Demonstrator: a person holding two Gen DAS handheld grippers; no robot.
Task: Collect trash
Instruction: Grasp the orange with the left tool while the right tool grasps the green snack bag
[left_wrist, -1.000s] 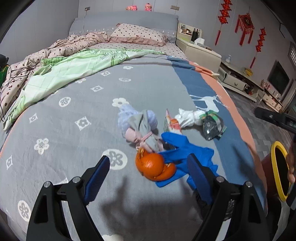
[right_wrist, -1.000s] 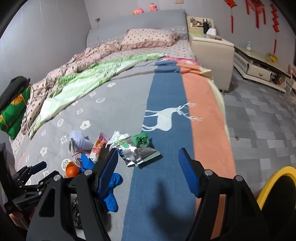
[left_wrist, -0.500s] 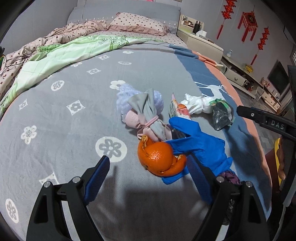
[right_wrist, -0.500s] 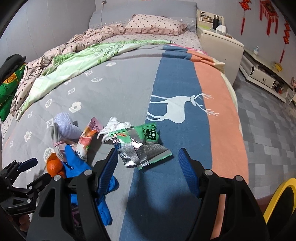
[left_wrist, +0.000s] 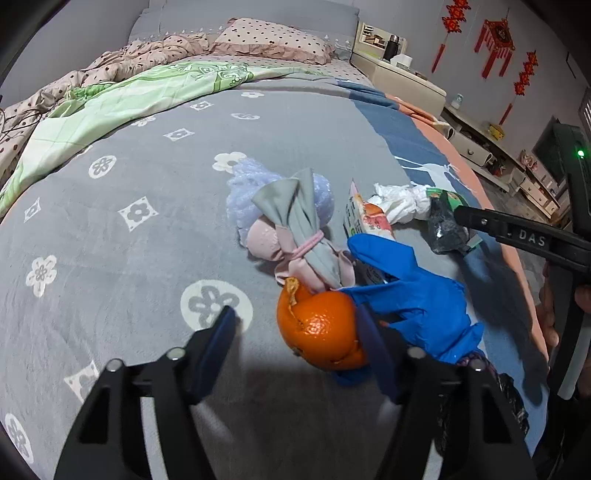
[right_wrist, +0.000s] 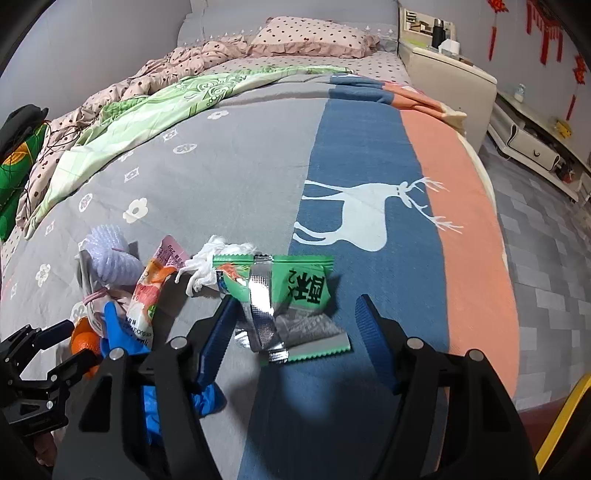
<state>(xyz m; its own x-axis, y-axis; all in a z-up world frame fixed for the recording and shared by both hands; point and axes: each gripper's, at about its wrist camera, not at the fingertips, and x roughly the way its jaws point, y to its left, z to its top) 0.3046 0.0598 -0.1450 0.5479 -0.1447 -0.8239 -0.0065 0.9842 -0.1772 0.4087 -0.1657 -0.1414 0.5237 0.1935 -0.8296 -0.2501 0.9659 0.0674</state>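
The bed (left_wrist: 110, 258) fills both views, its grey flowered blanket running right into a blue stripe with a white deer (right_wrist: 369, 214) and then an orange band, and all the trash sits in one cluster near your end of it. Largest in that cluster is the blue glove (left_wrist: 417, 299), sprawled to the right of the orange peel (left_wrist: 317, 325); just beyond them lies a bundle of lilac, grey and pink cloth (left_wrist: 291, 221), then a drink carton (left_wrist: 365, 221), a crumpled white tissue (left_wrist: 399, 199) and, farthest right, the green snack wrapper (right_wrist: 288, 291). Your left gripper (left_wrist: 295, 332) has just been closing: the peel sits between its jaws, hard against the right-hand pad, while the left pad is clear of it, so nothing is grasped yet. Your right gripper (right_wrist: 295, 325) has also eased inward a little and stands released, straddling the near half of the wrapper without pinching it. The wrapper's long axis runs near to far, in line with that gripper, so I judge it well placed to close across the foil. Each hand is nearest its own piece: left for the peel, right for the wrapper. A yellow bin rim (right_wrist: 565, 417) shows at the near right.
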